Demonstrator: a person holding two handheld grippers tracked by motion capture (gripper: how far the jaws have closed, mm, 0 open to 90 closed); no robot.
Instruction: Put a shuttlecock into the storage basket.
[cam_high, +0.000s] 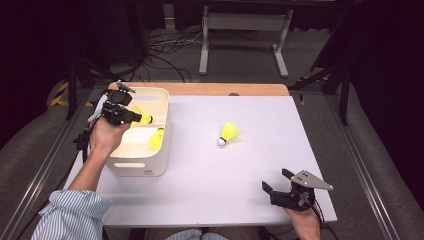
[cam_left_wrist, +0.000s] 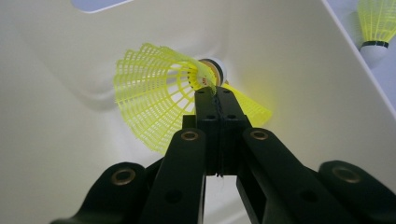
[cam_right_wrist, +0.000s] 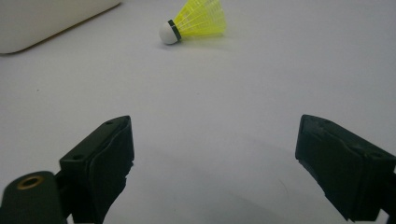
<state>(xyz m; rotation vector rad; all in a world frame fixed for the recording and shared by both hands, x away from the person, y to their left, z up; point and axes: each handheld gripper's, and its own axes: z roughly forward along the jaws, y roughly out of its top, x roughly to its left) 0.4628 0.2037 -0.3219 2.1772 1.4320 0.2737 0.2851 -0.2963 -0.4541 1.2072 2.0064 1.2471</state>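
Three yellow shuttlecocks are in play on a white table (cam_high: 240, 165). In the high view, a white bin (cam_high: 159, 95) sits at the left of the frame. The left gripper (cam_high: 134, 116) reaches over it, its jaws pinched together on the skirt of the held shuttlecock (cam_high: 145, 119). The left gripper view, at frame centre, shows the black jaws closed tight on the mesh near the cork of this shuttlecock (cam_left_wrist: 159, 88), which hangs inside the bin's pale walls (cam_left_wrist: 289, 84).

A second shuttlecock (cam_high: 156, 138) already lies in the bin, just below and right of the held one in the high view. The loose shuttlecock (cam_high: 229, 134) lies on its side on the bare table, right of centre, well apart from the bin; it also appears in the upper middle of the right gripper view (cam_right_wrist: 196, 21).

The right gripper (cam_high: 279, 184) rests at the lower right of the high view with its jaws spread wide and nothing between them.

To finish this step well, I judge the left gripper should be low inside the bin before the jaws part, so the light shuttlecock drops without bouncing over the rim. It should land beside the one already there, not on it. Lifting straight up afterwards would avoid snagging the mesh.
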